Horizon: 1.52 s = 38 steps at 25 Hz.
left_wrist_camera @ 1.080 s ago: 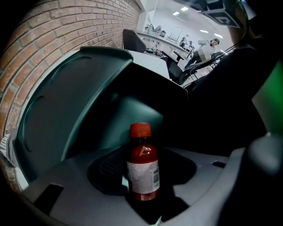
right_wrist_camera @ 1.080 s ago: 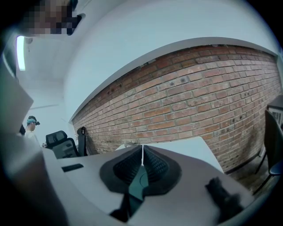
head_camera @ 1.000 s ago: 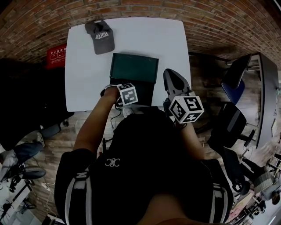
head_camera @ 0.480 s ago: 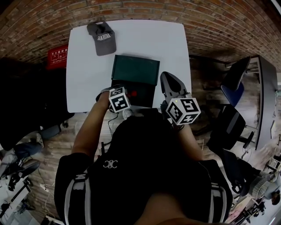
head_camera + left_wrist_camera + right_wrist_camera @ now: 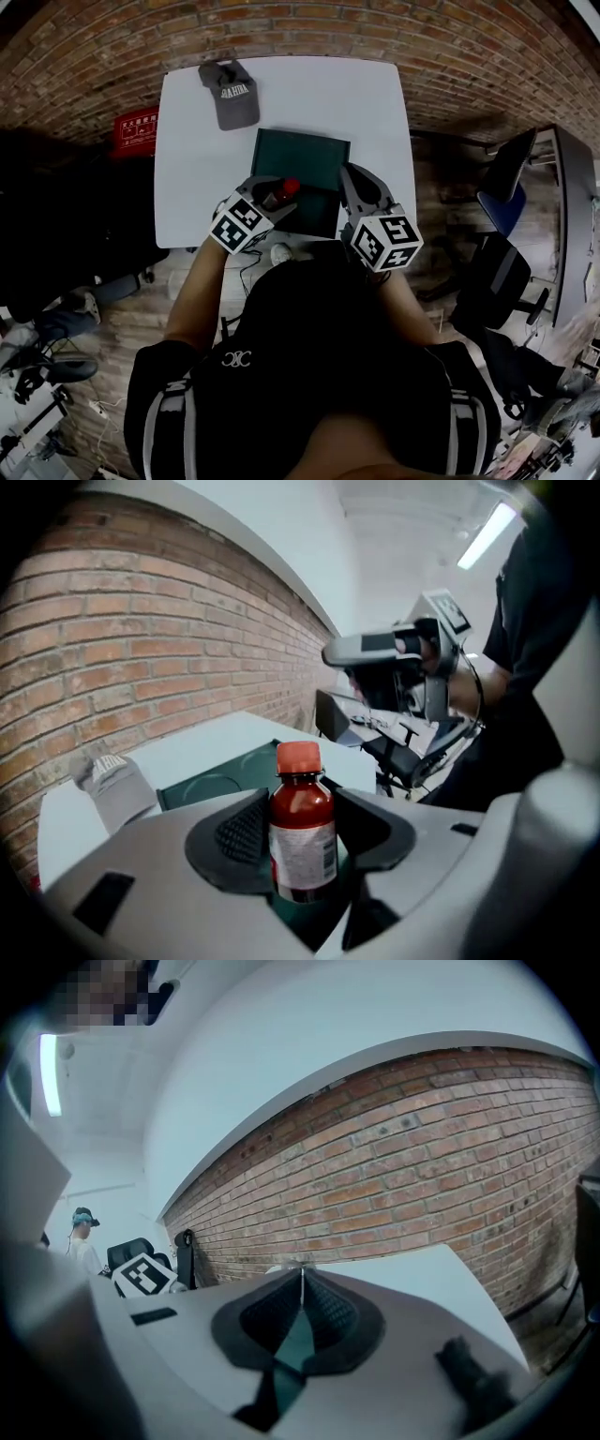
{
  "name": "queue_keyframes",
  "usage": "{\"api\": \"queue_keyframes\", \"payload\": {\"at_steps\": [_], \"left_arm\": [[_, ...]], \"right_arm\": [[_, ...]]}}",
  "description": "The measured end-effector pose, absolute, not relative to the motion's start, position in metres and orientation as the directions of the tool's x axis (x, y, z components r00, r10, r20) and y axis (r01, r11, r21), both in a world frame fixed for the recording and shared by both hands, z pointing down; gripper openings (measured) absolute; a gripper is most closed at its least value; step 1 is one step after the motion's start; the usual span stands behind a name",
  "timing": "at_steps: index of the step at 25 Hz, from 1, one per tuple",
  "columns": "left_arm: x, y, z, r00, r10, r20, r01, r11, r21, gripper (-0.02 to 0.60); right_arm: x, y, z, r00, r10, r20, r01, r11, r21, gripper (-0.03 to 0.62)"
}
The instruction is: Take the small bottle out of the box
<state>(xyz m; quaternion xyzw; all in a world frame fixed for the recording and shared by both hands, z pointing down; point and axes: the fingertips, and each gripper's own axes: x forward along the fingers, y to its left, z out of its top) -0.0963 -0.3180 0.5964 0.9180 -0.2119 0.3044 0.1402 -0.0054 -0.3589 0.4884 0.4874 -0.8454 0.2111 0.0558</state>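
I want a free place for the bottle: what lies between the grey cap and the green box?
Nothing: in the head view, only bare white table separates the cap from the box.

The head view looks steeply down from above the person onto the white rectangular table by the red brick wall. The left gripper view sits low, close behind the small red-capped bottle, and faces across that table toward the wall. The right gripper view faces the same wall.

Glossy small bottle with a paper label; grey cloth cap on smooth white table; rough brick wall.
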Motion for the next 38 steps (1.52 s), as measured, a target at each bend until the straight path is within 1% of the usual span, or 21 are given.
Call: {"api": "queue_keyframes", "payload": {"at_steps": [4,10,13,17,20,23,27,38], "left_arm": [[-0.11,-0.331,0.561,0.734,-0.439,0.519,-0.567,-0.816,0.113,0.227],[-0.12,-0.341,0.506,0.724,-0.592,0.354,-0.658,-0.747,0.097,0.227],[-0.125,-0.346,0.474,0.679,-0.681,0.273,-0.719,-0.693,0.058,0.227],[-0.143,-0.346,0.428,0.574,-0.804,0.155,-0.817,-0.575,0.045,0.227],[-0.155,-0.344,0.406,0.49,-0.866,0.099,-0.868,-0.496,-0.039,0.227],[-0.162,-0.342,0.41,0.441,-0.893,0.092,-0.889,-0.449,-0.093,0.227],[-0.166,-0.335,0.422,0.429,-0.897,0.105,-0.896,-0.437,-0.074,0.227],[-0.173,-0.333,0.432,0.422,-0.898,0.122,-0.903,-0.429,-0.037,0.227]], "right_arm": [[-0.017,-0.354,0.488,-0.523,-0.802,0.289,-0.846,0.447,-0.289,0.031],[-0.034,-0.35,0.478,-0.515,-0.821,0.245,-0.852,0.459,-0.254,0.031],[-0.036,-0.353,0.471,-0.486,-0.848,0.213,-0.866,0.435,-0.247,0.031],[-0.038,-0.353,0.456,-0.433,-0.887,0.159,-0.893,0.397,-0.213,0.029],[-0.043,-0.351,0.449,-0.419,-0.898,0.133,-0.9,0.391,-0.192,0.029],[-0.051,-0.348,0.444,-0.434,-0.895,0.103,-0.894,0.413,-0.176,0.029],[-0.059,-0.345,0.441,-0.456,-0.885,0.092,-0.885,0.442,-0.145,0.029],[-0.068,-0.345,0.445,-0.465,-0.879,0.107,-0.88,0.446,-0.161,0.029]]}}
